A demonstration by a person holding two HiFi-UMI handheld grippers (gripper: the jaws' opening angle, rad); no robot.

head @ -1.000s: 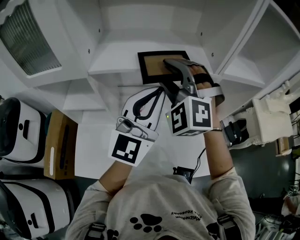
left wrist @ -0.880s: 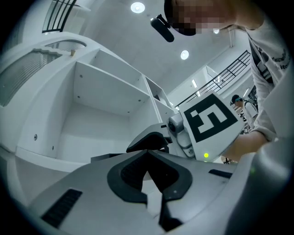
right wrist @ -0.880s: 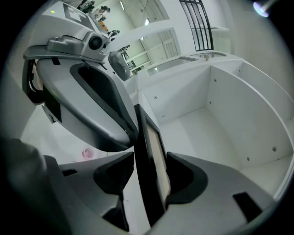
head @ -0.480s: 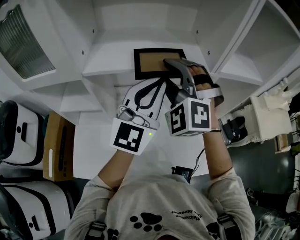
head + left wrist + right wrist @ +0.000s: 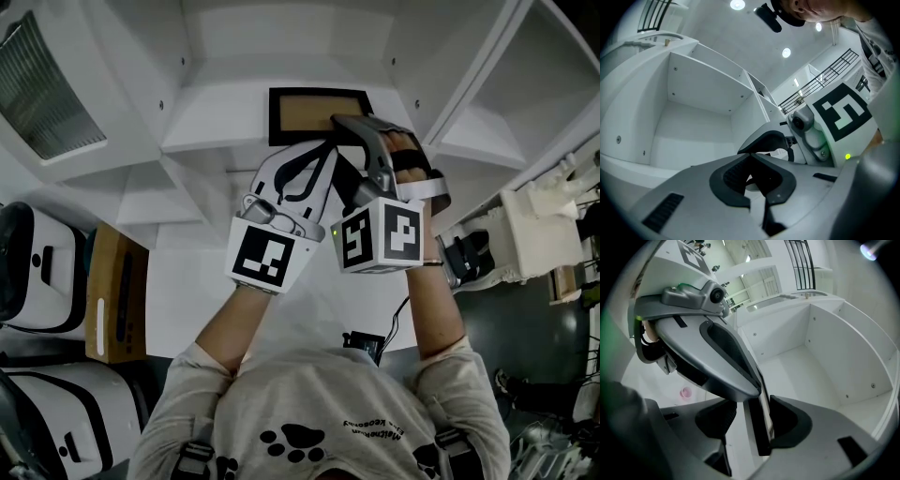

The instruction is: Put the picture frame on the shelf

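The picture frame (image 5: 305,113), black-rimmed with a brown inside, is held up at the middle compartment of the white shelf (image 5: 211,127). My right gripper (image 5: 345,123) is shut on its right part. In the right gripper view the frame's dark edge (image 5: 758,425) runs between the jaws of that gripper (image 5: 757,420). My left gripper (image 5: 321,152) sits just below the frame, its tips together under the lower edge. In the left gripper view its dark pads (image 5: 733,180) meet with nothing between them. Whether the frame rests on the shelf board is unclear.
Open white compartments lie ahead (image 5: 698,126) (image 5: 811,357), with more to either side. At the left stand white cases (image 5: 33,262), a brown cardboard box (image 5: 117,295) and a ribbed grille (image 5: 52,94). A white machine (image 5: 534,234) stands at the right. A black device on a cable (image 5: 366,345) hangs near the person's chest.
The frame and right gripper have shifted slightly up and toward the shelf. The left gripper has risen up and rightward, closer under the frame.
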